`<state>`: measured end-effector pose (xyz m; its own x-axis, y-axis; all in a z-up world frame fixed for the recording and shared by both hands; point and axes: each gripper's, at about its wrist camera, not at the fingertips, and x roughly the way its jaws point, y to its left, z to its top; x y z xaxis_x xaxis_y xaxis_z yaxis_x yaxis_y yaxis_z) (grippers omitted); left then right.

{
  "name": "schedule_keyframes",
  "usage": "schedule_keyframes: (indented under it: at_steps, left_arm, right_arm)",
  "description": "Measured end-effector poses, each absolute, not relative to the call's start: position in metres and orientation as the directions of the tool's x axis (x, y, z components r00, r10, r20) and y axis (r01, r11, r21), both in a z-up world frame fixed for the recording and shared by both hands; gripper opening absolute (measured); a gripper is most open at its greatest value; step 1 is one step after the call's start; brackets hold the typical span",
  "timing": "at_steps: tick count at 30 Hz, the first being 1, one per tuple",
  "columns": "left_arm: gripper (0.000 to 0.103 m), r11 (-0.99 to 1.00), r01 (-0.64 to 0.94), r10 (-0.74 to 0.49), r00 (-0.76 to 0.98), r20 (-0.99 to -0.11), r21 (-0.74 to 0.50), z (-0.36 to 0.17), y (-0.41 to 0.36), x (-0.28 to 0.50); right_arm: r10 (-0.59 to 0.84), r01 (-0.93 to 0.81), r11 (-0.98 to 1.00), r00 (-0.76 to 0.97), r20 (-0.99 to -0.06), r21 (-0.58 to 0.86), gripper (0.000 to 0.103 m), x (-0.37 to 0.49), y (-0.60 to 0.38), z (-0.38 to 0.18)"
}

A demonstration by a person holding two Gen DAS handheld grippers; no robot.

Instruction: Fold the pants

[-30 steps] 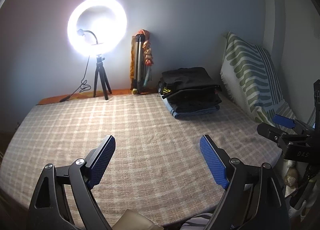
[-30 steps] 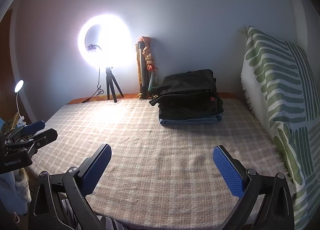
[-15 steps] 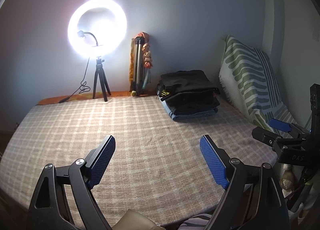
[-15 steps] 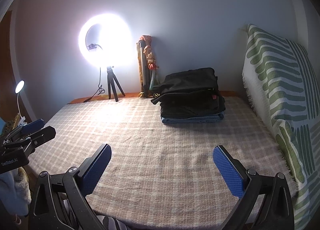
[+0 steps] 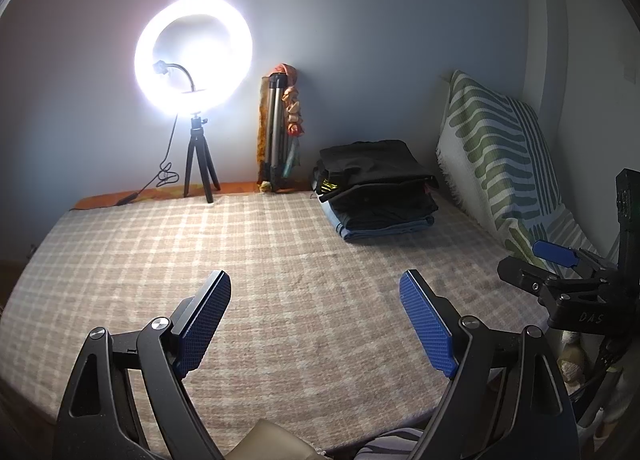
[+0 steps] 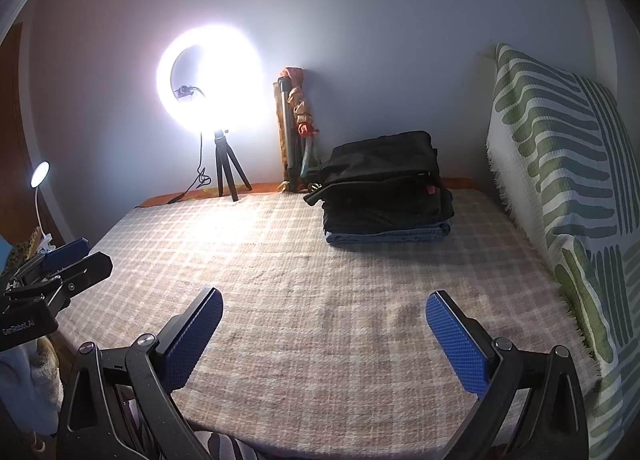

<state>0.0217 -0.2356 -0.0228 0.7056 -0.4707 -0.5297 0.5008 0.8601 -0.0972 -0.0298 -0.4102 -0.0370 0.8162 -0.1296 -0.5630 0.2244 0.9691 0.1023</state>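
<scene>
A stack of folded pants (image 5: 378, 189) (image 6: 386, 189), dark ones on top of a blue pair, lies at the far side of the bed near the wall. My left gripper (image 5: 316, 320) hovers open over the near part of the checked bedspread (image 5: 200, 244), nothing between its blue pads. My right gripper (image 6: 324, 334) is likewise open and empty above the bedspread (image 6: 320, 280). Each gripper shows at the edge of the other's view: the right gripper (image 5: 560, 272) at the right, the left gripper (image 6: 56, 268) at the left. Both are well short of the stack.
A lit ring light on a small tripod (image 5: 194, 63) (image 6: 210, 75) stands at the back by the wall, with a folded tripod (image 5: 280, 135) beside it. A green-striped cushion (image 5: 500, 163) (image 6: 560, 187) leans along the right edge. A small lamp (image 6: 40, 175) glows at the far left.
The left wrist view has shifted slightly, so the stack and cushion sit a little further left and lower; the right gripper appears further into that view. Both grippers stay open.
</scene>
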Motion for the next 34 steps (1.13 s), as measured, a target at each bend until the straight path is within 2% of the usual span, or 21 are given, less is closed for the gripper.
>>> schedule_keyframes:
  at_steps: [34]
  left_arm:
    - [0.087, 0.854, 0.504, -0.489, 0.698, -0.523, -0.125, -0.0268, -0.2302, 0.0271]
  right_arm:
    - [-0.106, 0.214, 0.97, 0.802, -0.589, 0.116, 0.103, -0.0206, -0.4041, -0.0444]
